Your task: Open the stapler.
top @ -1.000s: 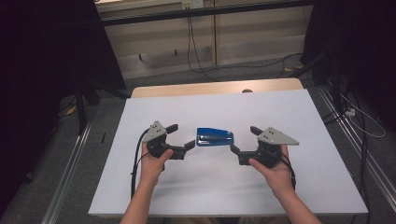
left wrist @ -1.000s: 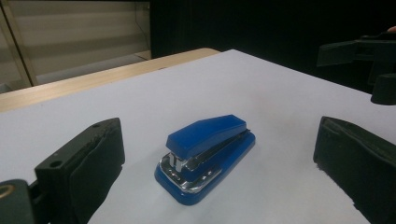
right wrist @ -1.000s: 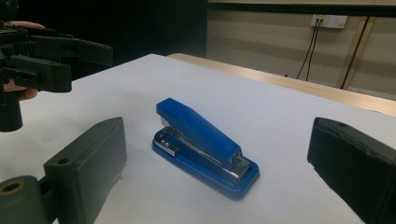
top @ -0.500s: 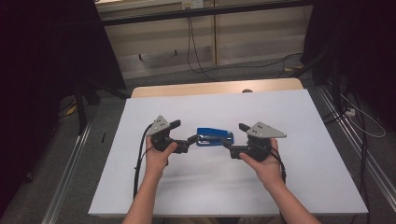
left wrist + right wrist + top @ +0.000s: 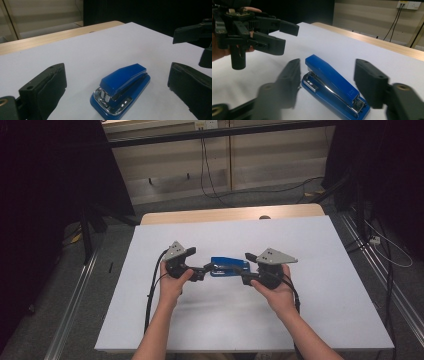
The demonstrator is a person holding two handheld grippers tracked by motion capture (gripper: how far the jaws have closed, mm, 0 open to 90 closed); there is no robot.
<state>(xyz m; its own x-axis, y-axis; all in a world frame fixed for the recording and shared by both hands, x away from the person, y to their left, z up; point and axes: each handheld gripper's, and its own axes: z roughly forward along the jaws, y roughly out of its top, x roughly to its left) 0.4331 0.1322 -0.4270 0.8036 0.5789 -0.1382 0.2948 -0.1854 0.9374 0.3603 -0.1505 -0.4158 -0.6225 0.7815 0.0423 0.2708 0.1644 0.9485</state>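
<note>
Both tongs flank the blue stapler (image 5: 229, 267) mid-tabletop (image 5: 320, 320): your left tongs (image 5: 207, 268) at its 9 o'clock end, spread wide, and your right tongs (image 5: 243, 276) at 3 o'clock, which have just been closing, with the stapler between them but unpinched. It's probably dense, stiff and glossy-slick, with a sprung top. I'd pinch the long sides, low on the base.

Both hand-held grippers, left (image 5: 206, 268) & right (image 5: 246, 270), jaws apart, right's just closing.
</note>
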